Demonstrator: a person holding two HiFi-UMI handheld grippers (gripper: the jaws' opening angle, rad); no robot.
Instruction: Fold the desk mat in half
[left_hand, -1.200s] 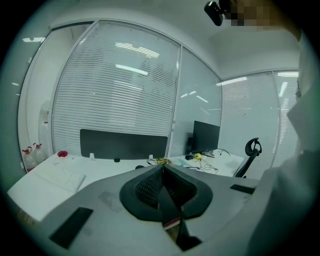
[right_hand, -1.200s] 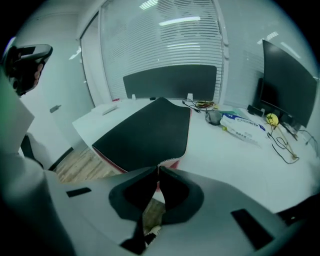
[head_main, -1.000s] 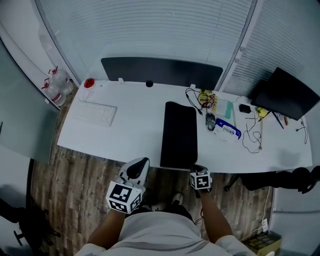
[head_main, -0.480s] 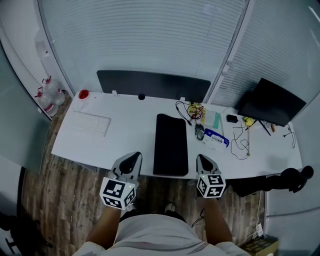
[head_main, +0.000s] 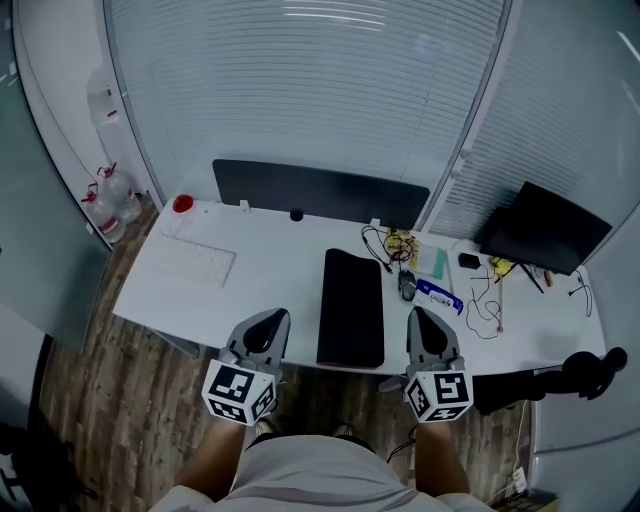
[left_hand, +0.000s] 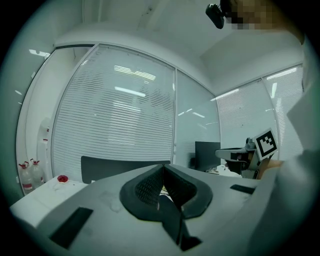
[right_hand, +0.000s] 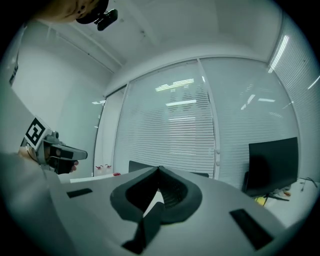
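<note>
The black desk mat (head_main: 351, 306) lies as a narrow rectangle on the white desk (head_main: 270, 270), its short side at the near edge. In the head view my left gripper (head_main: 268, 318) hovers just short of the desk edge, left of the mat. My right gripper (head_main: 421, 314) hovers at the same height on the mat's right. Neither touches the mat. In the left gripper view the left gripper's (left_hand: 162, 167) tips meet with nothing between them. The right gripper (right_hand: 159, 168) is likewise shut and empty in its own view.
A white keyboard (head_main: 195, 262) and a red cup (head_main: 181, 204) are on the desk's left. Cables and small items (head_main: 415, 262) lie right of the mat. A black monitor (head_main: 545, 228) lies at far right. A dark panel (head_main: 320, 190) stands along the back edge.
My right gripper has drawn back from the mat's near right corner and risen beside the desk edge. The left gripper has stayed near the desk edge. The mat has not moved.
</note>
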